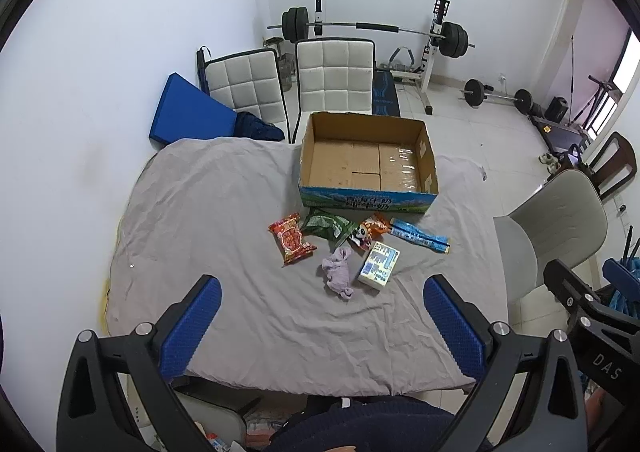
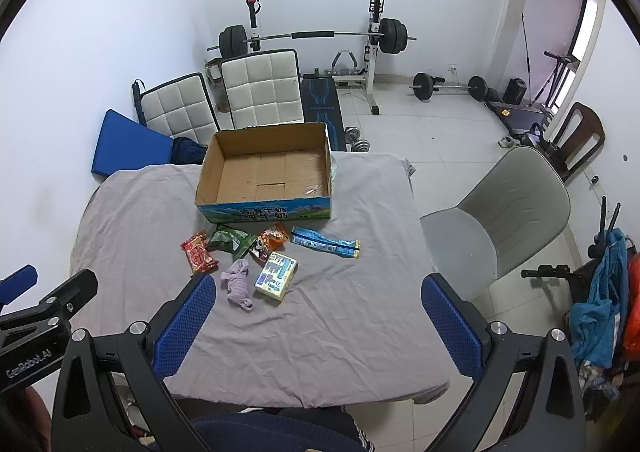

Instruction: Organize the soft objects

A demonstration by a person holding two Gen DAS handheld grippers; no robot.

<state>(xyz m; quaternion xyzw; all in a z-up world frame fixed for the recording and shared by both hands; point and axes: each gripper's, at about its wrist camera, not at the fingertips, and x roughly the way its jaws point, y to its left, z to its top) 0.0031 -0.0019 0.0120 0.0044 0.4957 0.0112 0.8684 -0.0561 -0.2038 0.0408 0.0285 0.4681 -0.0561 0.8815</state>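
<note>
An open, empty cardboard box stands at the far side of a table covered by a grey cloth. In front of it lie a red snack bag, a green bag, an orange panda bag, a long blue packet, a tissue pack and a crumpled lilac cloth. My left gripper and right gripper are both open and empty, above the table's near side.
Two white quilted chairs stand behind the table, and a grey chair at its right. A blue pad leans on the left wall. A barbell rack and weights sit on the floor beyond.
</note>
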